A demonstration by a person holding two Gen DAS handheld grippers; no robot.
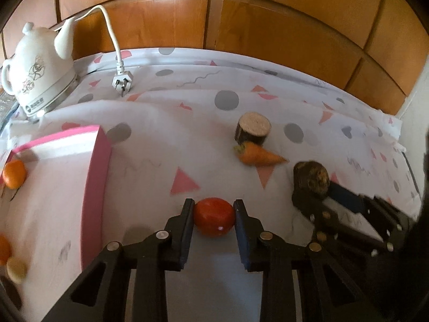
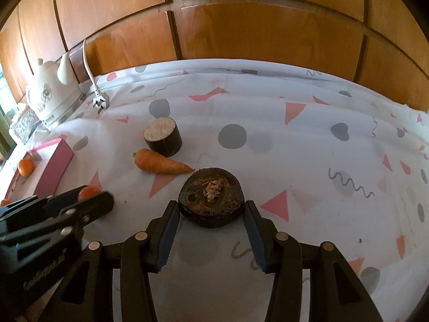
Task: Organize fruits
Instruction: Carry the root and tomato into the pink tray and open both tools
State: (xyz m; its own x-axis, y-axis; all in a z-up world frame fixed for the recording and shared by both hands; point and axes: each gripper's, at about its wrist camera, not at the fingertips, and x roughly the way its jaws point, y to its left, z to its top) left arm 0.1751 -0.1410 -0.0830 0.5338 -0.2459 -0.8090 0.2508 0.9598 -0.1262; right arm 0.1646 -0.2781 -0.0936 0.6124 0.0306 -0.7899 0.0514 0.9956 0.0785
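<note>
We work over a desk [image 2: 308, 123] under a patterned cloth, and the pink box [image 1: 96, 187] stands at its left edge with an orange [image 1: 13, 174] already lying inside near the box's far wall, and more fruit blurred at its near end. A white kettle [image 1: 40, 75] sits in the far left corner, its plug [image 1: 122, 81] loose on the cloth beside it. Toward the middle of the desk a cut log [image 2: 163, 136] stands on end, and a carrot [image 2: 161, 162] lies just before it, its long axis running left to right, leafy end to the left and tip to the right. Our left tongs [image 1: 214, 216] sit narrow around a tomato [image 1: 214, 216], a pad against each flank, though we cannot tell whether it is lifted or rests on the cloth. Our right tongs [image 2: 211, 210] stand wide, straddling a dark round root [image 2: 211, 197] near the front edge, the pads near its sides but seemingly not yet pressing; it lies flat, with its fibrous cut face up. We judge that we are at the picking stage: the tomato looks gripped and next calls for a lift and a carry left over the pink wall, while the right side must first close.
</note>
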